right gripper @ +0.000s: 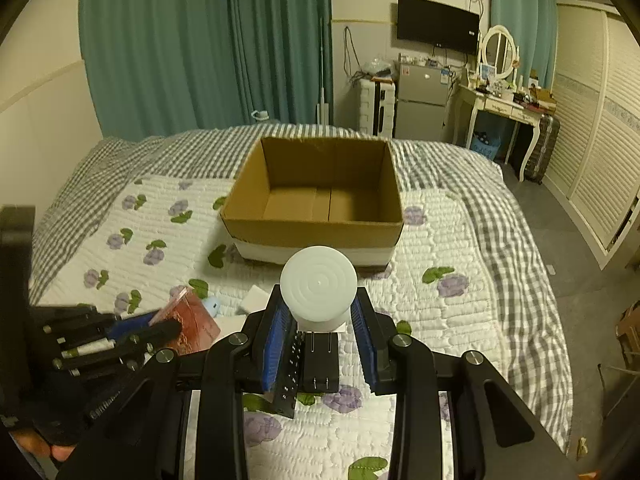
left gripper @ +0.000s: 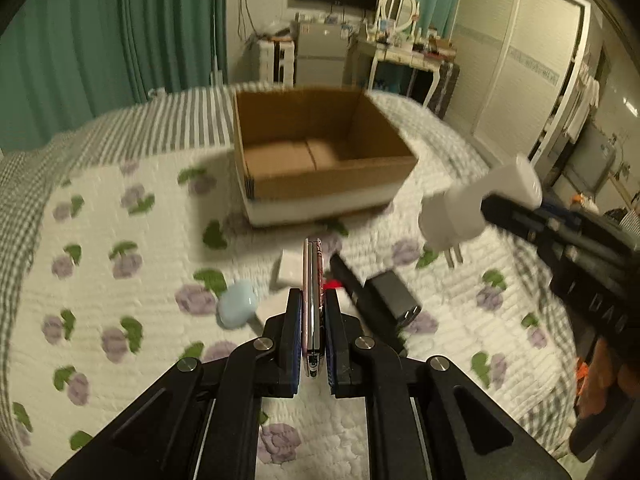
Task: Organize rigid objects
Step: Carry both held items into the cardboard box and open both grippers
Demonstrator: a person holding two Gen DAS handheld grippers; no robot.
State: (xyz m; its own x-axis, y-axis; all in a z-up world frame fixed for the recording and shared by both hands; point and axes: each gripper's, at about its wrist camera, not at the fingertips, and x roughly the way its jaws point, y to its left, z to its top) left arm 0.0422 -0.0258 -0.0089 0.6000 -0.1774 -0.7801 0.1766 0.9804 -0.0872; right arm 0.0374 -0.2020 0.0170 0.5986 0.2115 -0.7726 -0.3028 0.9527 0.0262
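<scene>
An open, empty cardboard box (left gripper: 320,152) (right gripper: 316,204) sits on the quilted bed ahead of both grippers. My left gripper (left gripper: 313,300) is shut on a thin pink phone-like slab (left gripper: 312,304), held edge-on above the quilt; it shows as a reddish flat item (right gripper: 192,320) in the right wrist view. My right gripper (right gripper: 318,312) is shut on a white plug adapter with a round face (right gripper: 318,284), raised above the bed; in the left wrist view the adapter (left gripper: 476,204) hangs at the right, prongs down.
On the quilt lie a pale blue case (left gripper: 237,308), a white flat block (left gripper: 287,270), a black charger (left gripper: 394,296) and a black bar (left gripper: 360,292). A fridge (right gripper: 422,100), a dressing table (right gripper: 504,100) and wardrobe doors (right gripper: 592,140) stand beyond the bed.
</scene>
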